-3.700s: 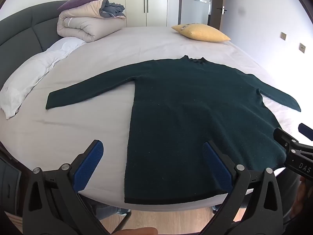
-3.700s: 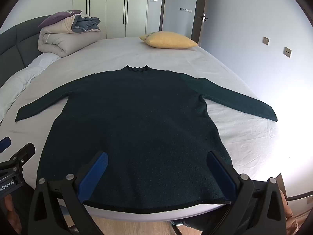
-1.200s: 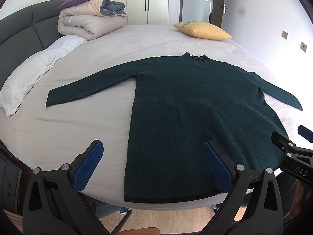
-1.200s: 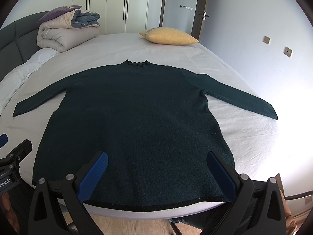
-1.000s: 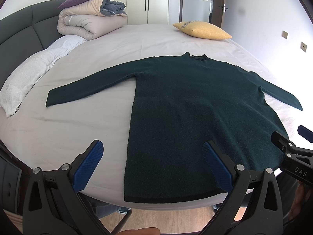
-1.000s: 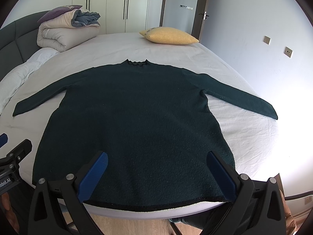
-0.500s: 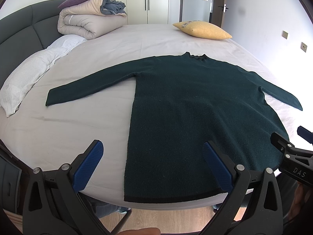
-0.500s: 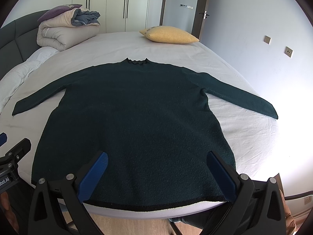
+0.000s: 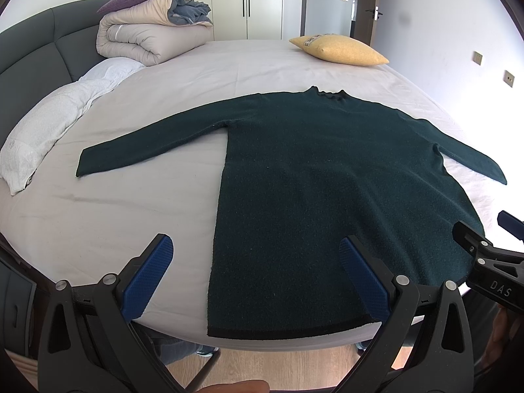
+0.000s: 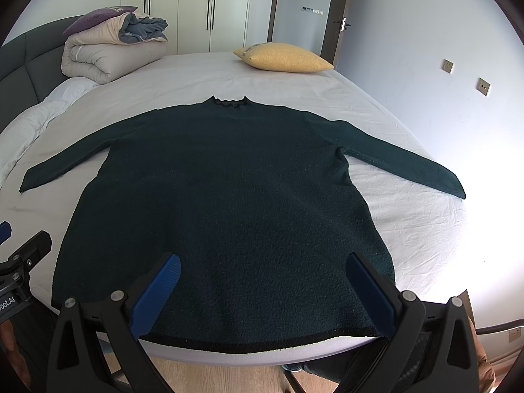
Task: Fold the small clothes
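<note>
A dark green long-sleeved sweater [image 9: 314, 177] lies flat on the bed, sleeves spread out to both sides, neck at the far end and black-edged hem at the near edge. It also shows in the right wrist view [image 10: 229, 196]. My left gripper [image 9: 255, 255] is open and empty, held above the hem's left corner. My right gripper [image 10: 262, 268] is open and empty, held above the middle of the hem. The right gripper's body shows at the right edge of the left wrist view [image 9: 484, 258].
The bed [image 9: 98, 216] has a light grey sheet and a dark headboard [image 9: 39, 49] on the left. A folded duvet [image 9: 147, 36], a white pillow [image 9: 42, 124] and a yellow cushion [image 9: 340, 49] lie at the far side. Wooden floor [image 9: 281, 363] shows below the near edge.
Both grippers have drifted slightly over the hem; the sweater lies unchanged and both grippers stay open.
</note>
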